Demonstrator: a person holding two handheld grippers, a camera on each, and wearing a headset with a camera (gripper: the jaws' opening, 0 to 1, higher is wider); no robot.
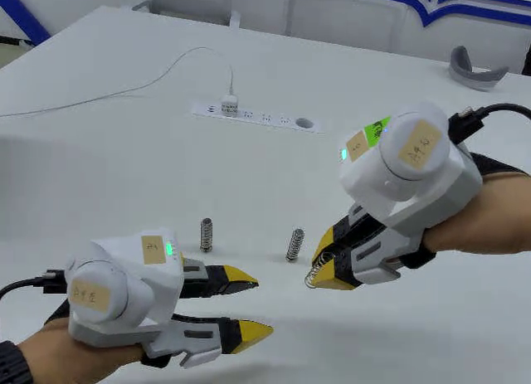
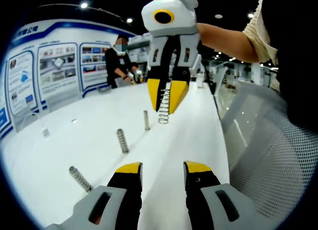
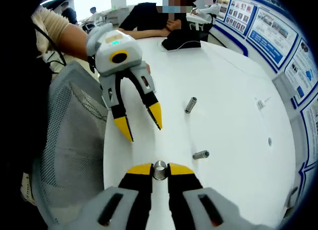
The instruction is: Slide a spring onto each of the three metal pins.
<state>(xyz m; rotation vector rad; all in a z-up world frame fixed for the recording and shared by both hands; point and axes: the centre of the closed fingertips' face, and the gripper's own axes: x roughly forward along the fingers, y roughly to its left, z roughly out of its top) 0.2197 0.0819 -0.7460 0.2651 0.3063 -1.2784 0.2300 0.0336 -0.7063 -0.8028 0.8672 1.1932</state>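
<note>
In the head view, the left gripper is seen at the lower left over the white table. Its yellow-tipped jaws are spread apart with nothing between them. Right of centre, the right gripper is clamped on a coiled silver metal spring, which is held tilted. Two upright spring-covered pins are found at the middle of the frame. The nearer spring-covered pin stands just beside the held spring, and the farther spring-covered pin stands left of it. A white power strip lies higher up.

In the left gripper view, that gripper's own jaws are shown parted at bottom centre. The right gripper is seen at top centre, the spring pinched between its tips and hanging below them. A thin grey metal pin, seemingly bare, stands just left of the spring's lower end.

In the right gripper view, the spring is seen end-on as a ring gripped at bottom centre. The left gripper, jaws apart, is placed at upper left.
</note>
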